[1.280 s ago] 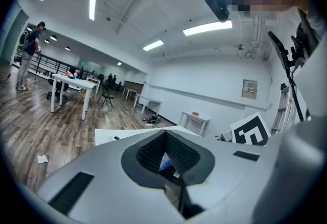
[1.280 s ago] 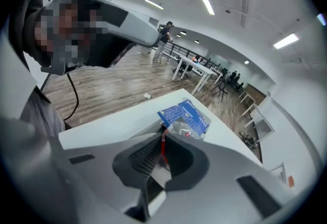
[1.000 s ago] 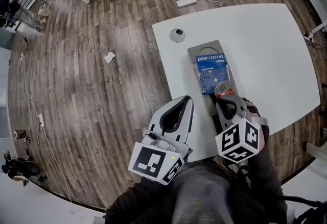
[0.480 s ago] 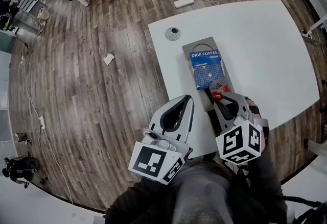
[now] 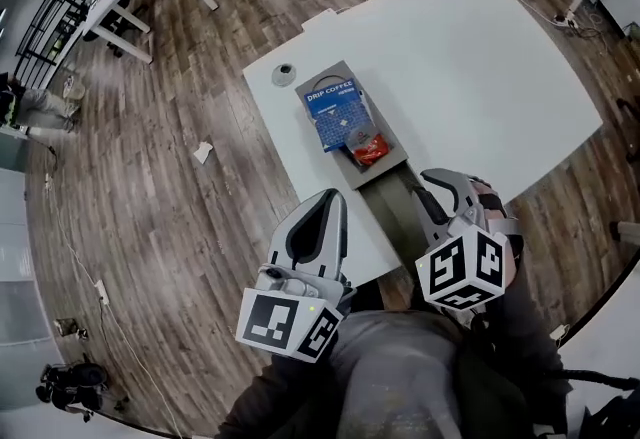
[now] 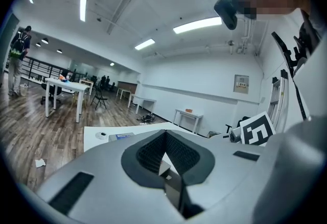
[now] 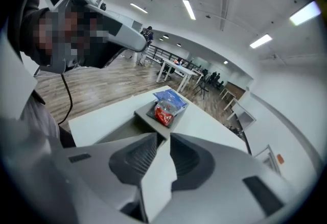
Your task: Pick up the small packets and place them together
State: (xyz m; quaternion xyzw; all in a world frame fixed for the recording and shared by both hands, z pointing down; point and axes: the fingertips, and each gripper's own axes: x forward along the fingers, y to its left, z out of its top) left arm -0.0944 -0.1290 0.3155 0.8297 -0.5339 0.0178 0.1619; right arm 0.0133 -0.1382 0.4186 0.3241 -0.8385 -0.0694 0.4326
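One blue packet (image 5: 333,112) and one red packet (image 5: 367,149) share one tray (image 5: 318,79).

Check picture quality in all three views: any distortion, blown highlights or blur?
Head view: strong fisheye bows the table edges; the blue packet print is sharp and evenly lit. Left gripper view: dark rounded corners, ceiling lights blown out, near foreground soft. Right gripper view: same dark corners, red packet fairly sharp, near foreground blurred.
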